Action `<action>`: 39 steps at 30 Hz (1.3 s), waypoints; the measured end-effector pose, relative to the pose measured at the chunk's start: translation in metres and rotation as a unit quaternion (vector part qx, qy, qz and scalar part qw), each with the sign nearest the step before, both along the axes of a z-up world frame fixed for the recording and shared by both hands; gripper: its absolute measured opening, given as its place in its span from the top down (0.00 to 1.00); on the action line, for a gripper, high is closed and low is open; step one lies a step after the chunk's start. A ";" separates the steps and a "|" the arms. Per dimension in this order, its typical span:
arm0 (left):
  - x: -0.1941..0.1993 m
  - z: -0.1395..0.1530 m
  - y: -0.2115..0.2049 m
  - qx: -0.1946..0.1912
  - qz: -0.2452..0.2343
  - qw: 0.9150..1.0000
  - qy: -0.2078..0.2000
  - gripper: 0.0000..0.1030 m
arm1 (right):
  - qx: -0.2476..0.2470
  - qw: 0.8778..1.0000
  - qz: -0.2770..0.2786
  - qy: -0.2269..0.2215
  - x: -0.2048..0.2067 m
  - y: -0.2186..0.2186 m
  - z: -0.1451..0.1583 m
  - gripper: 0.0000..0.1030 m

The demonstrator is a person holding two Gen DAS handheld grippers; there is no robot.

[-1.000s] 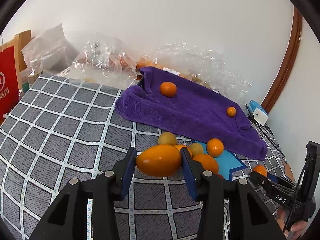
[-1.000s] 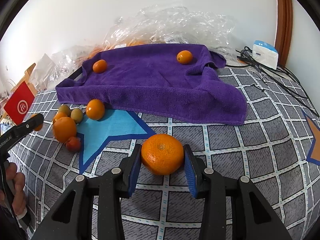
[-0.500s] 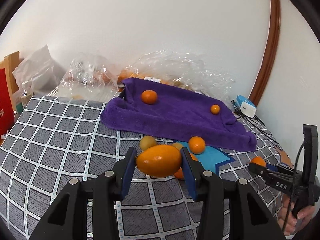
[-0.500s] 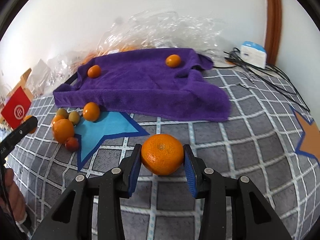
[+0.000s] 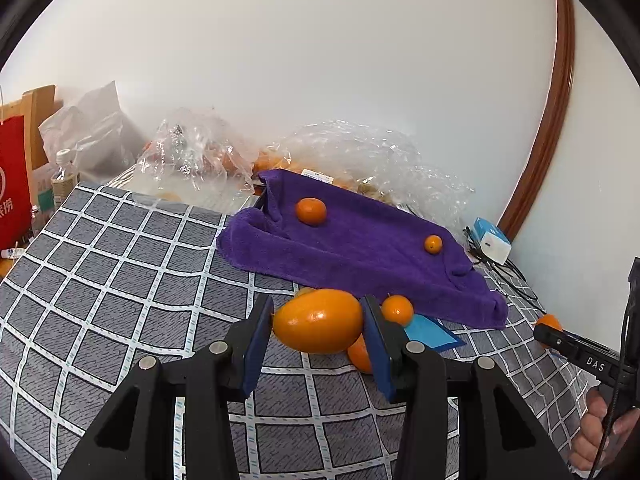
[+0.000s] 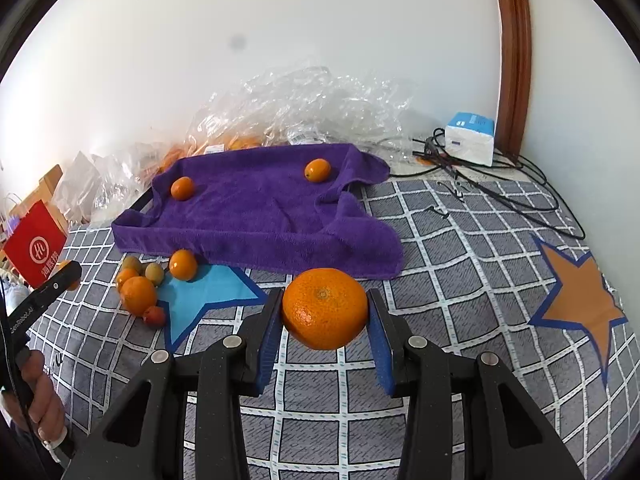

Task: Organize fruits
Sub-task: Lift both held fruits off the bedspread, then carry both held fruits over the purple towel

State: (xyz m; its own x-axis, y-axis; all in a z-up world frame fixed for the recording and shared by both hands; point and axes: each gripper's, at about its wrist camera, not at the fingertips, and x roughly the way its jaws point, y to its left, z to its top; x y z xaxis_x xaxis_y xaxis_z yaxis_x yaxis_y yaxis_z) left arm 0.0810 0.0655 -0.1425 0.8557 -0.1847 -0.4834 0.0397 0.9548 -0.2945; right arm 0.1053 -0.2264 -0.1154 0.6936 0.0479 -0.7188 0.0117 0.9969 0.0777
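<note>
My left gripper (image 5: 318,322) is shut on a smooth oval orange fruit (image 5: 318,320), held above the checked cover. My right gripper (image 6: 324,314) is shut on a round mandarin (image 6: 324,308), lifted off the cover in front of the purple towel (image 6: 260,216). Two small oranges lie on the towel, one at the left (image 6: 182,188) and one at the right (image 6: 317,170). A cluster of loose fruit (image 6: 138,294) sits on the cover left of the blue star patch (image 6: 204,292). In the left wrist view the towel (image 5: 360,256) carries the same two oranges.
Crumpled clear plastic bags (image 6: 304,108) with more fruit lie behind the towel against the wall. A white and blue box (image 6: 470,138) and black cables (image 6: 500,184) sit at the far right. A red paper bag (image 6: 34,250) stands at the left. A hand (image 5: 604,436) holds the other gripper.
Both grippers have risen with their fruit, the right one more. The views now look less steeply down, showing more wall. The grips are unchanged.
</note>
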 end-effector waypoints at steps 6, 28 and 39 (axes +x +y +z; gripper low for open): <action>-0.002 0.002 -0.006 0.015 -0.001 1.000 -0.007 0.59 | 0.004 1.000 0.002 -0.004 -0.002 -0.002 0.005 0.61; 0.003 0.072 0.009 0.027 0.027 0.999 0.000 0.59 | 0.007 0.999 -0.004 -0.033 0.026 0.001 0.035 0.61; 0.021 0.075 0.012 0.020 0.028 0.999 0.015 0.59 | 0.009 0.999 -0.017 -0.030 0.051 0.011 0.046 0.61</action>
State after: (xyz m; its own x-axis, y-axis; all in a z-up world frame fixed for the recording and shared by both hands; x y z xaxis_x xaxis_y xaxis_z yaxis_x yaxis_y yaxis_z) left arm 0.1019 0.0777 -0.0675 0.8491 -0.1160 -0.5154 -0.0233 0.9664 -0.2559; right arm 0.1561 -0.2153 -0.0690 0.7367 0.0355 -0.6753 0.0404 0.9945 0.0964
